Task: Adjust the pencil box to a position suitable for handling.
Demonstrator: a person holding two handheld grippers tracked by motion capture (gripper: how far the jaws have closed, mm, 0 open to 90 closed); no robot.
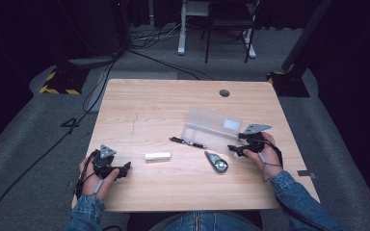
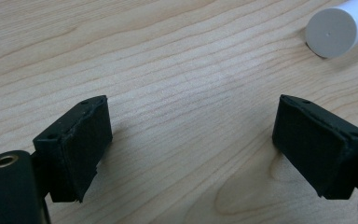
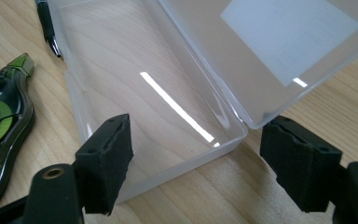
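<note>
Materials, bench items
Bench (image 1: 149,101): matt pale wood grain. Box (image 3: 168,107): glossy translucent plastic. Fingers (image 3: 106,163): matt black, rough-edged pads.

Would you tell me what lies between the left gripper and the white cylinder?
Only bare table: the high view shows wood between the left gripper and the white cylinder.

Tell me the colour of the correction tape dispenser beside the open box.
Green and black under a clear shell; the correction tape dispenser shows best in the right gripper view.

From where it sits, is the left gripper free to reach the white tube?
Probably yes. The left gripper is open and holds nothing, and only bare table lies between it and the white tube just ahead.
</note>
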